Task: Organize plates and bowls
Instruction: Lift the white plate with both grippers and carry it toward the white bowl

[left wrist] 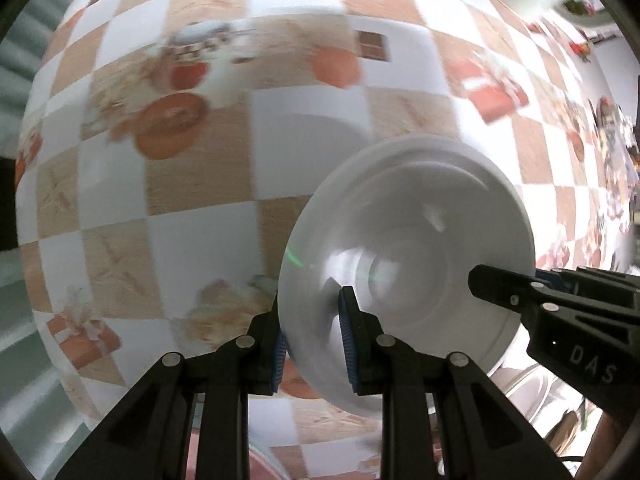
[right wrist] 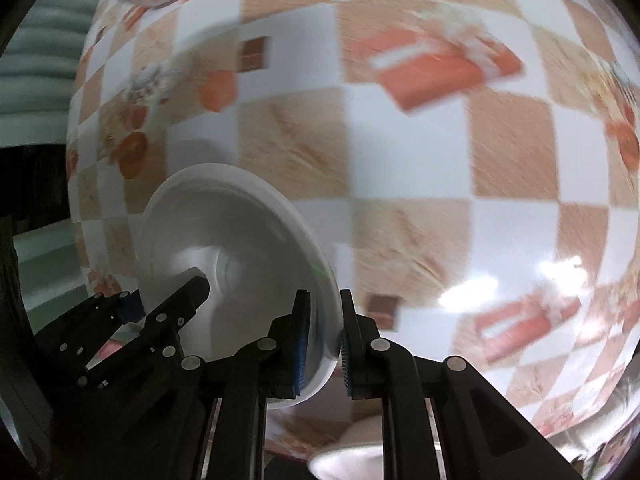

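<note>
A white bowl (left wrist: 420,240) is held tilted in the air above the checkered tablecloth (left wrist: 200,208). My left gripper (left wrist: 314,344) is shut on its near left rim, one finger inside and one outside. My right gripper (right wrist: 323,344) is shut on the opposite rim of the same bowl (right wrist: 224,248). In the left wrist view the right gripper's fingers (left wrist: 504,284) reach in from the right over the bowl. In the right wrist view the left gripper's fingers (right wrist: 188,292) enter from the lower left. Both views are motion-blurred.
The tablecloth (right wrist: 420,160) has tan and white squares with printed gift boxes and fruit. Another white dish (right wrist: 348,460) shows below the right gripper. A shiny rounded object (left wrist: 536,392) lies at the lower right of the left wrist view. A pinkish dish edge (left wrist: 264,464) shows at the bottom.
</note>
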`<action>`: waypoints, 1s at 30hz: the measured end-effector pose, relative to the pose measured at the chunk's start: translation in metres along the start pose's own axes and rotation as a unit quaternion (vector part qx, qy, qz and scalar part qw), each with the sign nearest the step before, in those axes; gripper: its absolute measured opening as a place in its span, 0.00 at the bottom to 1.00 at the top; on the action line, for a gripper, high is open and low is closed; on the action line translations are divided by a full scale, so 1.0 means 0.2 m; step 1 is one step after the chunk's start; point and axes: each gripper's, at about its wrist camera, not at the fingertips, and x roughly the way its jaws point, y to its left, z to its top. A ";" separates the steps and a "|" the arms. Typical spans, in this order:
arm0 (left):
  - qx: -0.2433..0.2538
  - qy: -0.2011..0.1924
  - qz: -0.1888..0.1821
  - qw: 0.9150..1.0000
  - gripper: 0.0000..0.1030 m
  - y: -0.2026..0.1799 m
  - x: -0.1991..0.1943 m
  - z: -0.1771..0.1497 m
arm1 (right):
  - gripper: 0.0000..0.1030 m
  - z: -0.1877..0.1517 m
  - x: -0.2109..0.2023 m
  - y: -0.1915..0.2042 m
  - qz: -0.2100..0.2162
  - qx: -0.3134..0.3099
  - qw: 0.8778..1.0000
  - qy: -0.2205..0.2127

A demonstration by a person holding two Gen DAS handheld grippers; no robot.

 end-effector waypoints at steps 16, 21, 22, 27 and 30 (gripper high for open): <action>0.033 -0.013 0.018 0.999 0.25 -0.38 -0.05 -0.03 | 0.16 -0.09 -0.09 -0.17 0.014 0.028 0.999 -0.010; 0.027 -0.045 0.002 0.999 0.25 -0.40 -0.24 -0.08 | 0.16 -0.17 -0.19 -0.16 0.018 0.019 0.999 -0.035; 0.027 -0.052 -0.001 0.998 0.25 -0.38 -0.28 -0.09 | 0.16 -0.18 -0.23 -0.16 0.018 0.018 0.999 -0.041; 0.029 -0.070 -0.019 0.997 0.18 -0.36 -0.41 -0.17 | 0.16 -0.26 -0.34 -0.16 0.027 0.018 0.997 -0.070; 0.040 -0.073 -0.028 0.996 0.18 -0.39 -0.45 -0.28 | 0.16 -0.34 -0.37 -0.17 0.035 0.020 0.996 -0.079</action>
